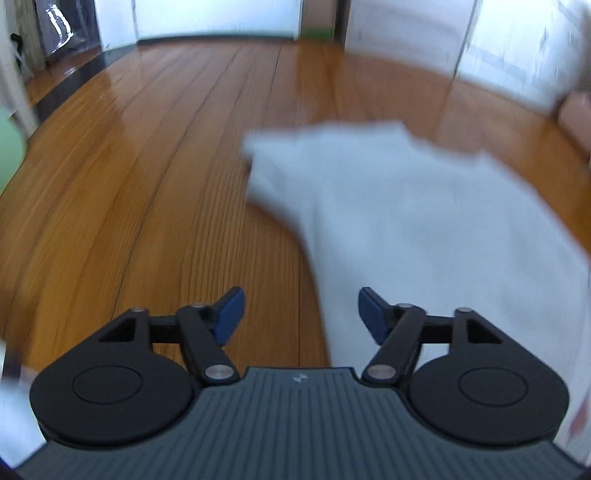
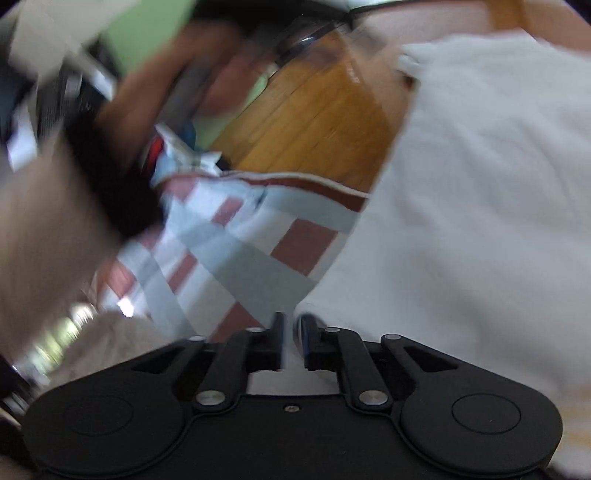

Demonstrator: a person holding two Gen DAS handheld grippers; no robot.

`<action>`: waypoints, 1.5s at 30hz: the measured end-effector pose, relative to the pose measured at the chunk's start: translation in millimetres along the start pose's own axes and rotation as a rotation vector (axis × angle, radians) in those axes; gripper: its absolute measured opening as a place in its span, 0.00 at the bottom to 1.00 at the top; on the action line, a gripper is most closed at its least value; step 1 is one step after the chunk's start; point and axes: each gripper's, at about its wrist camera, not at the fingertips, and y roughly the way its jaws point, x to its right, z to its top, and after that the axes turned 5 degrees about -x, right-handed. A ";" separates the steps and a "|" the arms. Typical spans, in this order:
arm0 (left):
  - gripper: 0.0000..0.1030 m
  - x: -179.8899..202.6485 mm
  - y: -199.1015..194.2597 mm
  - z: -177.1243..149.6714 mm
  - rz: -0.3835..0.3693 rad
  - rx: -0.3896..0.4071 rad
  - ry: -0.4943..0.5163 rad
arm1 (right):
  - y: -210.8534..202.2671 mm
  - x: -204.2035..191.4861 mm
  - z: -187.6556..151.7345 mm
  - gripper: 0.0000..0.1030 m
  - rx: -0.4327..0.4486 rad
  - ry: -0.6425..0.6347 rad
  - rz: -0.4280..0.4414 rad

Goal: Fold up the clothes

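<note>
A white garment (image 1: 424,221) lies spread on the wooden floor (image 1: 129,184), blurred, reaching from the middle to the right edge of the left wrist view. My left gripper (image 1: 301,310) hovers over its left edge, jaws wide open, with nothing between the blue pads (image 1: 231,314). In the right wrist view the same white garment (image 2: 480,184) fills the right half. My right gripper (image 2: 292,325) shows a narrow gap between its fingers, and a corner of the white cloth sits right at the fingertips. No pad visibly presses on it.
A red, white and grey checked cloth (image 2: 240,251) lies left of the white garment. A person's blurred arm (image 2: 44,229) crosses the left side above it. White doors (image 1: 221,18) stand beyond the floor, and a pale green shape (image 1: 9,147) is at the far left.
</note>
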 end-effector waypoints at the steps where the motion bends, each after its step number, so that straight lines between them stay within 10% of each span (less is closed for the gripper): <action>1: 0.67 3.7 -3.3 -23.8 -0.020 -0.027 -0.015 | -17.3 10.3 -5.5 0.27 0.049 0.036 -0.041; 5: 0.67 22.5 -14.3 -95.8 -0.138 -0.063 -0.057 | -86.6 49.9 -25.1 0.35 0.229 0.135 -0.283; 11: 0.67 84.6 -31.6 -117.5 -0.224 -0.053 0.263 | -166.7 104.4 -62.2 0.35 0.307 0.190 -0.791; 14: 0.67 113.4 -27.0 -135.0 -0.266 -0.090 0.404 | -191.5 126.5 -86.7 0.35 0.303 0.252 -0.880; 20: 0.84 155.3 -13.9 -156.7 -0.298 -0.169 0.633 | -216.0 162.6 -104.3 0.38 0.279 0.259 -0.904; 26: 0.84 145.1 -8.2 -162.6 -0.246 -0.138 0.653 | -222.6 185.4 -88.2 0.38 0.184 0.131 -0.878; 31: 1.00 137.6 6.5 -155.5 -0.181 -0.147 0.602 | -203.3 209.9 -60.9 0.66 0.177 0.122 -0.954; 34: 1.00 138.8 5.8 -158.5 -0.165 -0.150 0.623 | -203.4 226.3 -41.0 0.40 0.162 0.130 -0.819; 35: 0.93 139.2 3.9 -159.5 -0.158 -0.150 0.636 | -210.7 224.6 -37.2 0.06 0.186 0.145 -0.763; 38: 0.11 132.4 -13.0 -149.0 -0.167 -0.118 0.629 | -242.1 196.2 -32.3 0.08 0.342 0.157 -0.646; 42: 0.13 92.6 -23.6 -118.7 -0.061 -0.074 0.420 | -290.4 135.9 -71.4 0.08 0.531 0.247 -0.454; 45: 0.17 61.4 -25.9 -111.3 -0.128 -0.096 0.283 | -294.1 100.4 -113.5 0.08 0.443 0.222 -0.457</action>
